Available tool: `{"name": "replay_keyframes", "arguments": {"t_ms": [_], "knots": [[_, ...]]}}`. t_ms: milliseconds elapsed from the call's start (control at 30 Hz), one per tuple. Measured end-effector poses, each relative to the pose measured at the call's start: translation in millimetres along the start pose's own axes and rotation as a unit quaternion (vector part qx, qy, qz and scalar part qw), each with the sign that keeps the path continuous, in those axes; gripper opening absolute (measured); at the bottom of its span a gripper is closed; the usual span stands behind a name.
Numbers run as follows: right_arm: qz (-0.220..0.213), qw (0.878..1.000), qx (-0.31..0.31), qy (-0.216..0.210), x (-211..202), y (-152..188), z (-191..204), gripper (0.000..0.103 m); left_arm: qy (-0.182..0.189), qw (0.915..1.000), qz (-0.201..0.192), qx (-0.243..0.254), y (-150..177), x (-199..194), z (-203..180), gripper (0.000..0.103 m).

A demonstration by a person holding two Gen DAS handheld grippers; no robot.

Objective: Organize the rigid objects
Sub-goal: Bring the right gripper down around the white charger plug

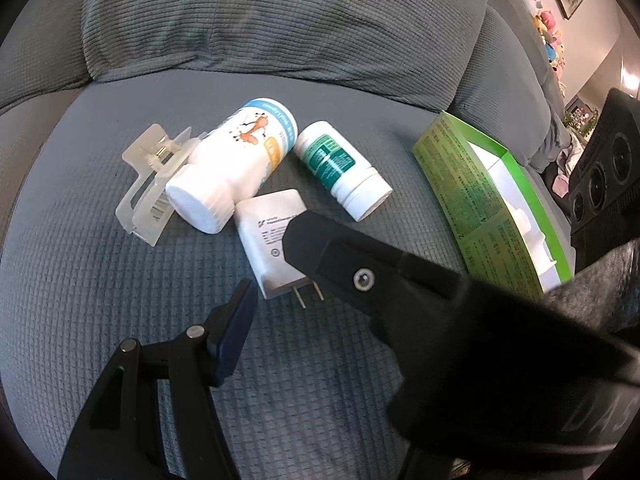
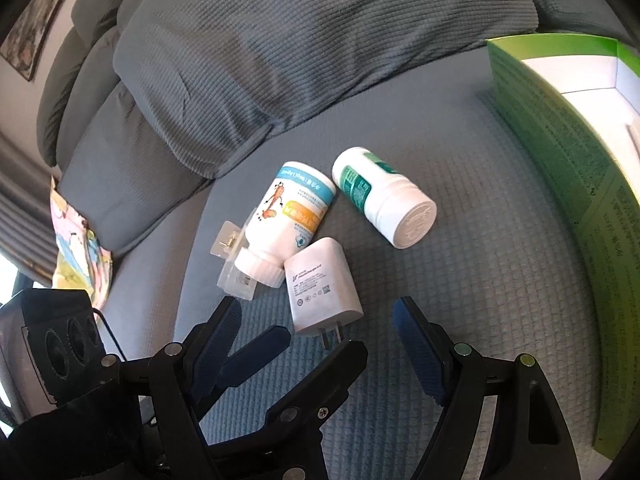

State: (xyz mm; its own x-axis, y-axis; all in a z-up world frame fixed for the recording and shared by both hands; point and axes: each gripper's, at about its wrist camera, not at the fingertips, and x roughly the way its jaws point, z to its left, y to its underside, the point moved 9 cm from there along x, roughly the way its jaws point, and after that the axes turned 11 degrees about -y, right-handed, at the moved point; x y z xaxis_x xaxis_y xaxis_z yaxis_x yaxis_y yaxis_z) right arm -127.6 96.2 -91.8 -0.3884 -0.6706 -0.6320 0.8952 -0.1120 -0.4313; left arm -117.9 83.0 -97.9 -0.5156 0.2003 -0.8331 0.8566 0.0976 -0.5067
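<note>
A grey sofa seat (image 2: 460,280) with a waffle weave carries everything, and a ribbed grey back cushion (image 2: 300,40) rests along its far edge. At the right side of the seat stands an open green box (image 2: 560,152) with a white inside, well apart from the cluster of 4 small things in the middle. The largest of these is a white bottle with a blue band and orange figure (image 2: 288,216), lying on its side with its cap towards the cameras. Beside it, nearly touching at the base, lies a smaller white bottle with a green label (image 2: 376,196), also on its side. A white charger plug (image 2: 322,284) lies flat just in front of them, prongs pointing at the cameras, touching the larger bottle's cap. A clear hair clip (image 1: 148,184) sits against that bottle's far side. The left claw (image 1: 272,264) is part open around the charger plug's prong end, holding nothing. The right claw (image 2: 316,312) stands wide open and empty, just short of the plug.
</note>
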Motion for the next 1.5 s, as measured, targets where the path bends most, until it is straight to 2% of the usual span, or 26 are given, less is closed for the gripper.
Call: {"name": "replay_keyframes", "arguments": {"t_ms": [300, 400, 700, 767, 933, 1100, 1333, 1500], "knots": [[0.011, 1.0, 0.0, -0.007, 16.3, 6.1, 3.0, 0.08, 0.01, 0.9995, 0.022, -0.022, 3.1, 10.3, 7.7, 0.059], [0.014, 1.0, 0.006, -0.024, 19.6, 6.8, 4.6, 0.08, 0.01, 0.9991, 0.029, -0.029, 4.3, 12.4, 10.7, 0.059], [0.025, 1.0, 0.001, -0.014, 30.0, 8.5, 4.2, 0.08, 0.009, 0.999, 0.027, -0.034, 4.3, 16.3, 14.8, 0.052], [0.027, 0.999, 0.003, -0.017, 33.0, 9.4, 4.1, 0.074, 0.005, 0.9992, 0.024, -0.032, 3.5, 16.3, 15.3, 0.048], [0.031, 0.999, 0.004, -0.009, 38.4, 9.4, 3.3, 0.073, 0.002, 0.9995, 0.02, -0.026, 2.2, 18.4, 16.3, 0.043], [0.04, 0.999, -0.004, -0.004, 42.6, 11.0, 3.5, 0.058, -0.005, 0.9998, 0.012, -0.018, 1.4, 19.8, 18.4, 0.038], [0.036, 0.999, -0.028, 0.019, 40.9, 10.2, 5.0, 0.054, -0.018, 0.9998, 0.004, -0.008, 0.8, 18.5, 18.8, 0.033], [0.031, 0.999, -0.029, 0.011, 36.4, 9.9, 8.7, 0.054, -0.025, 0.9997, -0.004, -0.003, 0.1, 13.3, 17.5, 0.033]]}}
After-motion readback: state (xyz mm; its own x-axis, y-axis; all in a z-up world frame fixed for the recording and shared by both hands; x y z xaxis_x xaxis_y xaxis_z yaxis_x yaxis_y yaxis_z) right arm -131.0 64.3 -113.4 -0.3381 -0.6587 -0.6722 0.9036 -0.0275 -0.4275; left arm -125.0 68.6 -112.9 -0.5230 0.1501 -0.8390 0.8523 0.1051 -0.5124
